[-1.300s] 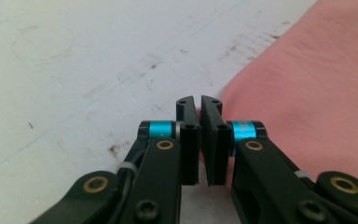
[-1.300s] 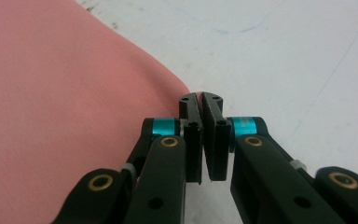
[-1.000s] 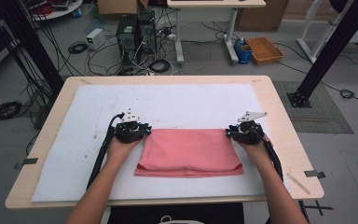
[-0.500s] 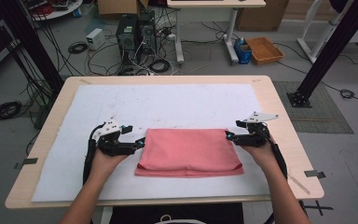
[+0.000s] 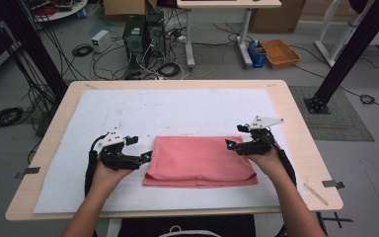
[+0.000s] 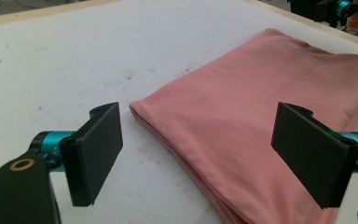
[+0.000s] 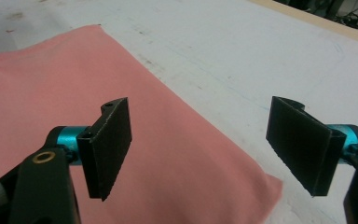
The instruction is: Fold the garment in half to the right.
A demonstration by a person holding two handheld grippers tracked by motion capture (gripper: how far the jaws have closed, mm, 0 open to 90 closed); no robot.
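Fingers of left gripper (image 5: 149, 156) and right gripper (image 5: 228, 144) had just been opening, empty, flanking the folded pink cloth (image 5: 201, 160); no legible writing.

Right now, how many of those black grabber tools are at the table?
2. The left gripper sits at the pink cloth's left edge, the right gripper at its right edge, both open.

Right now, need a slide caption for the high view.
Left gripper and right gripper, jaws open, flank a folded pink cloth on the white-covered wooden table.
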